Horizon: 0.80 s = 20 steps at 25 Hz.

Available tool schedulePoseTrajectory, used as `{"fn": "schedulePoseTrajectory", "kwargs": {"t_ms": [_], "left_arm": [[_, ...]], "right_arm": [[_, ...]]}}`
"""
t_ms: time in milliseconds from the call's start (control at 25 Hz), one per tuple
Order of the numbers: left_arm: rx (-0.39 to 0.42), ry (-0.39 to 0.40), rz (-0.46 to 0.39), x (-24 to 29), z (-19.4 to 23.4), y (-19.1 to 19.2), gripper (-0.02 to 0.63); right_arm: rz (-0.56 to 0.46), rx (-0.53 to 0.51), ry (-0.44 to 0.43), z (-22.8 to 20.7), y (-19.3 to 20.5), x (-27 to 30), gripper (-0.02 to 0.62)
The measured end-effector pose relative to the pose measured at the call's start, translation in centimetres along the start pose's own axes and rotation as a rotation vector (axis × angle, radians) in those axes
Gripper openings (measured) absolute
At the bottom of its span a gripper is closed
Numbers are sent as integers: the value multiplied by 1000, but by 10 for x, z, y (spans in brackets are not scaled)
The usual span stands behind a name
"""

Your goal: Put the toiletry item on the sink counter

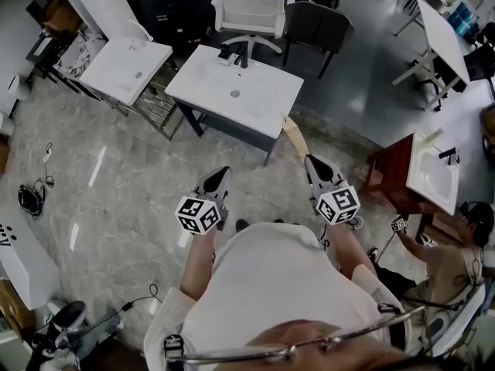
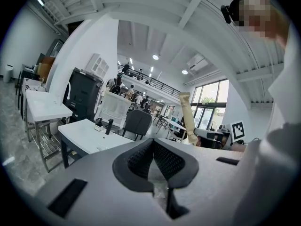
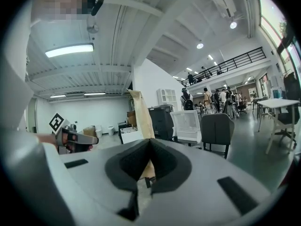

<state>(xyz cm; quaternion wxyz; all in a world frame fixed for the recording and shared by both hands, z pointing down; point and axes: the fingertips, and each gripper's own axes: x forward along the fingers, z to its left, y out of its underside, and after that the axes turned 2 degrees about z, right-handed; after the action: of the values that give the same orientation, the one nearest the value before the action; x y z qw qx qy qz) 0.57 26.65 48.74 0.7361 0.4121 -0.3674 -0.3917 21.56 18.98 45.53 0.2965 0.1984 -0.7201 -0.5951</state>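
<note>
A long tan paper-wrapped toiletry item [image 1: 295, 136] sticks up and forward out of my right gripper [image 1: 310, 160], whose jaws are shut on its lower end. In the right gripper view the item [image 3: 141, 119] rises from between the closed pads [image 3: 162, 166]. My left gripper [image 1: 220, 175] hangs beside it at the same height, shut with nothing in it; its pads [image 2: 141, 157] meet in the left gripper view. The white sink counter [image 1: 259, 103] with a black faucet [image 1: 244, 55] stands ahead on the marble floor. The left gripper view shows this counter [image 2: 84, 134] and the item [image 2: 187, 119].
A second white sink counter [image 1: 116, 76] stands to the left over a wire rack. A white chair [image 1: 247, 6] and a dark chair [image 1: 317, 25] are behind the counter. A brown cabinet with a basin [image 1: 390, 178] and a seated person [image 1: 452, 261] are at the right.
</note>
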Motion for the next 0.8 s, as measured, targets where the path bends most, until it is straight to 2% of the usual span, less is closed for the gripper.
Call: {"fn": "schedulePoseTrajectory", "kwargs": {"t_ms": [800], "left_arm": [[38,76,66,-26,69,-12,5]], "right_arm": [[-22,13,117,38,-2,38,6]]}}
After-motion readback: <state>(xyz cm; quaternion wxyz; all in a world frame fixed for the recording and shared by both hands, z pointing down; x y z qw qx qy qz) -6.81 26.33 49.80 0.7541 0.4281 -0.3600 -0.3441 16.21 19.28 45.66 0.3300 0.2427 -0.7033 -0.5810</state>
